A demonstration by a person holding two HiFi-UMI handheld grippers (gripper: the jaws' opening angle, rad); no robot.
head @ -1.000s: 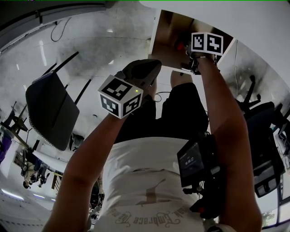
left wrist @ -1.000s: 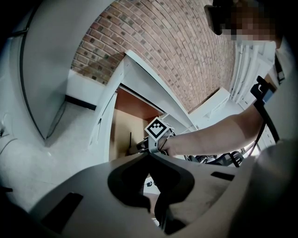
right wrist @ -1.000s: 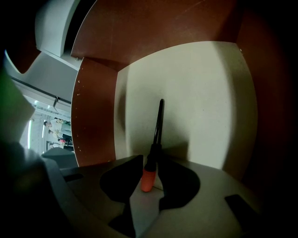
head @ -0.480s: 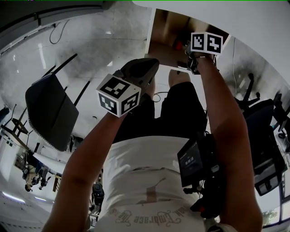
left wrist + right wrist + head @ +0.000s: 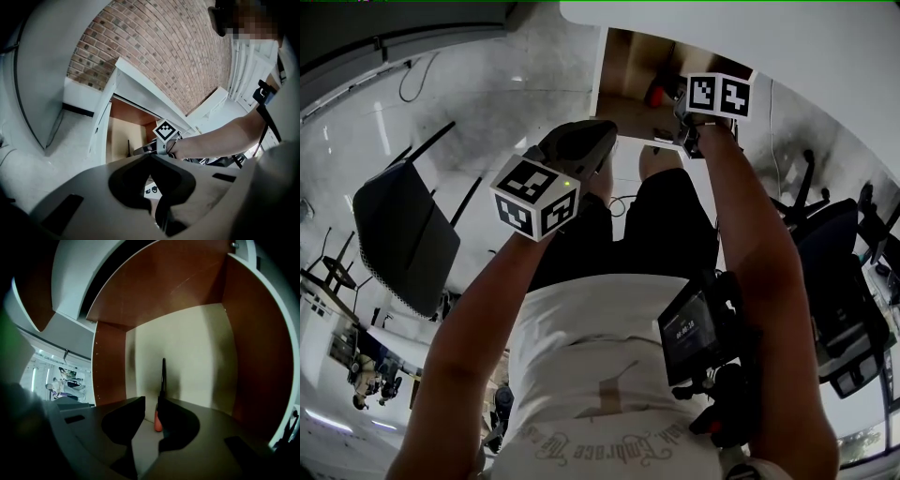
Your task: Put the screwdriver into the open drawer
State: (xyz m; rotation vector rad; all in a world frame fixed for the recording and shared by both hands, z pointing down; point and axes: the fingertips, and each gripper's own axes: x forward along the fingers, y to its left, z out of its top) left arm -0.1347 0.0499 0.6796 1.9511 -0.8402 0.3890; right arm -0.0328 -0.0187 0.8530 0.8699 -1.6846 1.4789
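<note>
**A:** Where's the screwdriver?

**B:** Just past the tips of my right gripper [image 5: 151, 400]. The screwdriver [image 5: 162, 383] lies flat on the pale floor of the open drawer [image 5: 110, 376]. Its orange handle is nearest my fingers, and the black shaft points straight away from them toward the back wall.

**A:** Are you gripping it?

**B:** No. The 2 fingers stand apart. They have just been closing a little, but on nothing. The handle shows through the gap, close to the inner edge of the finger at the right, and I judge it lies below the pads rather than between them.

**A:** Why hang over it like that?

**B:** I'm tilted steeply down into the drawer so the tool could go onto the floor, well inside the brown side walls. It looks delivered, so the next move is probably to draw clear without nudging it.

**A:** And the other one?

**B:** My left gripper [image 5: 150, 157] is outside the drawer, well short of it. Its fingertips are together with nothing in them. It has no job here, so it's parked out of the way.
</note>
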